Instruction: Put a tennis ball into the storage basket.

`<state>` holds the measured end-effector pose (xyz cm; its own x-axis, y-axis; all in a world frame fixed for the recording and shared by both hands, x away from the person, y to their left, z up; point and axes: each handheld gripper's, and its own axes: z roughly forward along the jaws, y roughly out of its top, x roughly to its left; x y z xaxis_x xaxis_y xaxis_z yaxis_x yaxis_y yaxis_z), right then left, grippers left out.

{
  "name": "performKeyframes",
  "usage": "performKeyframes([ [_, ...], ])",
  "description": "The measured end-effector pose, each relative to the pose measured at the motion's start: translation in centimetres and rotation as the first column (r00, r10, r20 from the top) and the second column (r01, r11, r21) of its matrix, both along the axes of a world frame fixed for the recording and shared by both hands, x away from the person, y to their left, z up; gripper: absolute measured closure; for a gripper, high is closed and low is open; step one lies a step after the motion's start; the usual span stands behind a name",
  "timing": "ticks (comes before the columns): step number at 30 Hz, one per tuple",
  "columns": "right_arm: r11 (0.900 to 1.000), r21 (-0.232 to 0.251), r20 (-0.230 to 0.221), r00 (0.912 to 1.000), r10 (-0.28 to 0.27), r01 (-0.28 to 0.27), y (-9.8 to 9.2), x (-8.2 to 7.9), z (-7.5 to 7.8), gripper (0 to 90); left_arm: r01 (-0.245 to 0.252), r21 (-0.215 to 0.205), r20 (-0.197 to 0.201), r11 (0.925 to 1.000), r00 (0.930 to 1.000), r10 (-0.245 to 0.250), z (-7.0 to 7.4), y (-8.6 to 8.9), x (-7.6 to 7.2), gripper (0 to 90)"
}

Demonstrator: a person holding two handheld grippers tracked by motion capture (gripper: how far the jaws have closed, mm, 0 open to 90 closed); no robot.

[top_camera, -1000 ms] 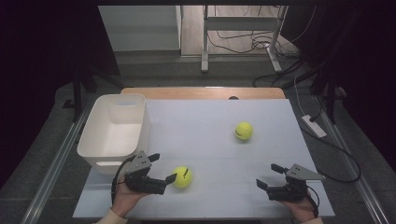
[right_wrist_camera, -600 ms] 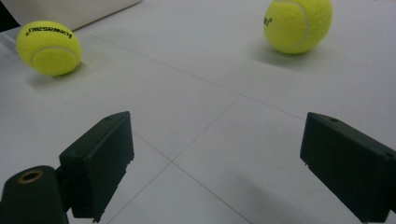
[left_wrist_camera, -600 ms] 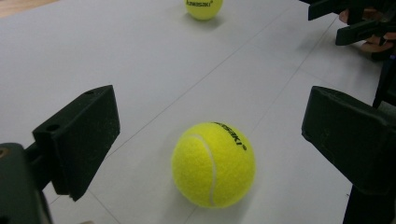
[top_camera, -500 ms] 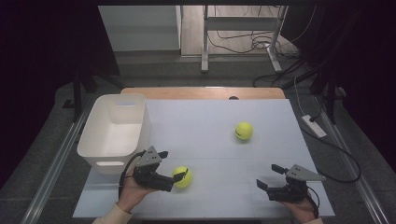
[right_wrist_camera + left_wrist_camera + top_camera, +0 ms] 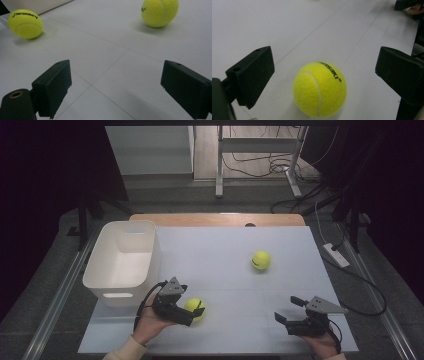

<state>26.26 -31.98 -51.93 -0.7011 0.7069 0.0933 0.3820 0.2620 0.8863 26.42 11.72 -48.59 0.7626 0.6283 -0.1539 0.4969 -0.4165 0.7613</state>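
While unclamped, ball (image 5: 320,89) between tongs (image 5: 324,75)

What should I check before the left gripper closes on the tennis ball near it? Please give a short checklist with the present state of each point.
1. Left gripper open: ok, its jaws have just been opening and stand wide apart.
2. Near tennis ball between the jaws: ok, it lies between them, touched by neither pad.
3. Ball at rest on the white table: cannot tell from one moment.
4. Way to the white bin: ok, it stands open-topped just beside the left hand, nothing between.
5. Right gripper out of the way: ok, open, holding nothing, at the table's other near corner.
6. Far tennis ball apart: ok, it lies well away.
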Motion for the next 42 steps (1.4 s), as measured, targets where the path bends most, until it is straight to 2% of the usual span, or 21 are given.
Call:
performKeyframes([
  [6, 1.0, -0.001, -0.003, 1.0, -0.001, 0.001, 0.0, 0.0, 0.0, 9.4, -0.003, 0.003, -0.027, 1.0, 0.9996, 0.003, -0.3, -0.1, 0.2, 2.3],
  [13, 1.0, 0.0, -0.004, 1.0, -0.001, 0.001, 0.0, 0.0, -0.1, 9.4, 0.005, 0.051, -0.044, 0.9987, 0.999, -0.003, -0.8, -0.6, 0.5, 2.4],
  [19, 1.0, -0.001, -0.007, 1.0, -0.002, 0.002, 0.0, 0.0, -0.1, 9.4, 0.019, 0.071, -0.068, 0.9973, 0.9976, -0.014, -1.3, -0.9, 0.8, 2.0],
  [21, 1.0, -0.001, -0.007, 1.0, -0.003, 0.003, 0.0, -0.1, -0.1, 9.4, 0.023, 0.097, -0.08, 0.995, 0.9967, -0.015, -1.7, -1.2, 0.9, 1.6],
  [31, 1.0, -0.001, -0.006, 1.0, -0.003, 0.003, 0.0, -0.1, -0.1, 9.4, 0.043, 0.122, -0.109, 0.9916, 0.9936, -0.03, -2.5, -1.7, 0.9, 2.9],
  [36, 1.0, -0.002, -0.005, 1.0, -0.004, 0.004, -0.1, -0.1, -0.1, 9.4, 0.036, 0.144, -0.113, 0.9889, 0.9934, -0.019, -2.7, -1.7, 0.8, 11.0],
  [37, 1.0, -0.002, -0.005, 1.0, -0.004, 0.004, -0.1, -0.1, -0.1, 9.4, 0.035, 0.141, -0.106, 0.9895, 0.9941, -0.02, -2.7, -1.6, 0.8, 14.4],
  [38, 1.0, -0.002, -0.005, 1.0, -0.004, 0.004, -0.1, -0.1, -0.1, 9.4, 0.035, 0.141, -0.106, 0.9895, 0.9941, -0.02, -2.7, -1.6, 0.8, 21.8],
  [39, 1.0, -0.002, -0.005, 1.0, -0.004, 0.004, -0.1, -0.1, -0.1, 9.4, 0.032, 0.143, -0.1, 0.9893, 0.9948, -0.017, -2.7, -1.6, 0.7, 21.8],
  [40, 1.0, -0.003, -0.006, 1.0, -0.004, 0.004, -0.1, -0.1, -0.1, 9.4, 0.031, 0.141, -0.096, 0.9895, 0.9952, -0.018, -2.7, -1.5, 0.7, 26.2],
  [42, 1.0, -0.002, -0.006, 1.0, -0.004, 0.004, -0.1, -0.1, -0.1, 9.4, 0.041, 0.144, -0.091, 0.9888, 0.9954, -0.028, -2.7, -1.5, 0.7, 26.4],
])
